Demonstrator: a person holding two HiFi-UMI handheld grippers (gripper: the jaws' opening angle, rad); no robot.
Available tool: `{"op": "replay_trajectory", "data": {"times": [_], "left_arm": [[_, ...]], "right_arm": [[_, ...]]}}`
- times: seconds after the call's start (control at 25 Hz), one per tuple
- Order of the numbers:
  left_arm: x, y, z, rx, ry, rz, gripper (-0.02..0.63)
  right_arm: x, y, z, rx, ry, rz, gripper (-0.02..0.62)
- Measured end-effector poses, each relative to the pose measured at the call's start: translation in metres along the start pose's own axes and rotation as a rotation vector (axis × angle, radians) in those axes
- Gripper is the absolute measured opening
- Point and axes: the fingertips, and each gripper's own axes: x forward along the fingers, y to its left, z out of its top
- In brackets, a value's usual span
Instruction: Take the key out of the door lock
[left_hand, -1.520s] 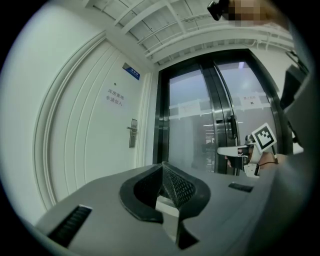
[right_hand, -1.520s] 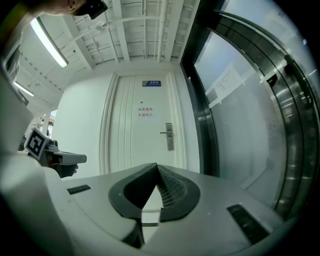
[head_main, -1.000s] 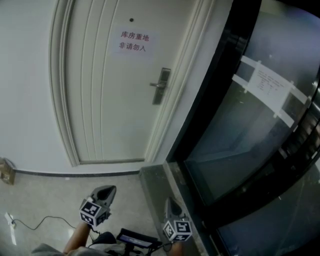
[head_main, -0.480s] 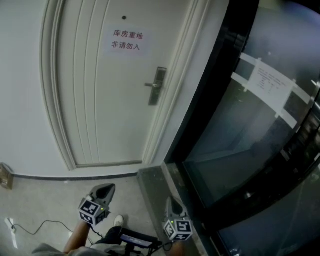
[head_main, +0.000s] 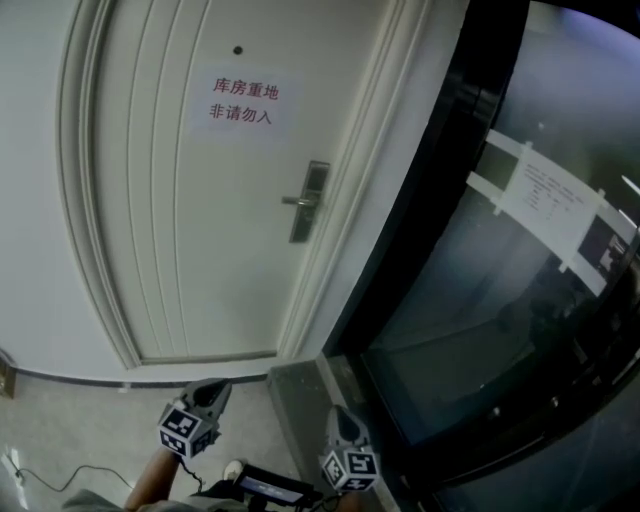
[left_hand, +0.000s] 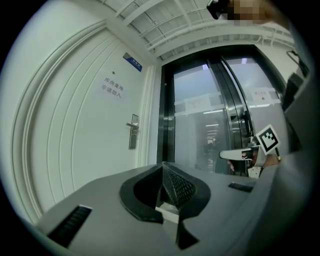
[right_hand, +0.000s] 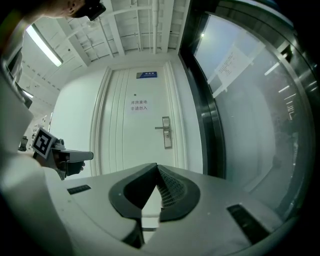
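Observation:
A white door (head_main: 180, 220) stands ahead with a metal lock plate and lever handle (head_main: 309, 201) on its right side. The same lock plate (right_hand: 166, 132) shows in the right gripper view, and the lock plate (left_hand: 133, 136) in the left gripper view. The key is too small to make out at this distance. My left gripper (head_main: 216, 386) and right gripper (head_main: 337, 411) hang low near the floor, far from the lock. Both are shut with nothing between their jaws, as the left gripper (left_hand: 161, 166) and the right gripper (right_hand: 156, 165) each show close up.
A paper sign with red print (head_main: 242, 103) is stuck on the door above the handle. To the right runs a dark glass wall (head_main: 520, 300) with a taped notice (head_main: 553, 194). A cable (head_main: 60, 475) lies on the floor at the left.
The door and lock have grown larger and shifted left and lower in the head view as I move closer. Both grippers stay low and shut.

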Motion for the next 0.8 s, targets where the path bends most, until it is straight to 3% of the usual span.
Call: {"op": "replay_trajectory", "data": {"times": [0.8], "left_arm": [[0.128,0.106,0.009,-0.019,0.025,-0.004,0.006]], "right_arm": [[0.16,-0.036,0.02,0.02,0.014,-0.015,0.012]]}}
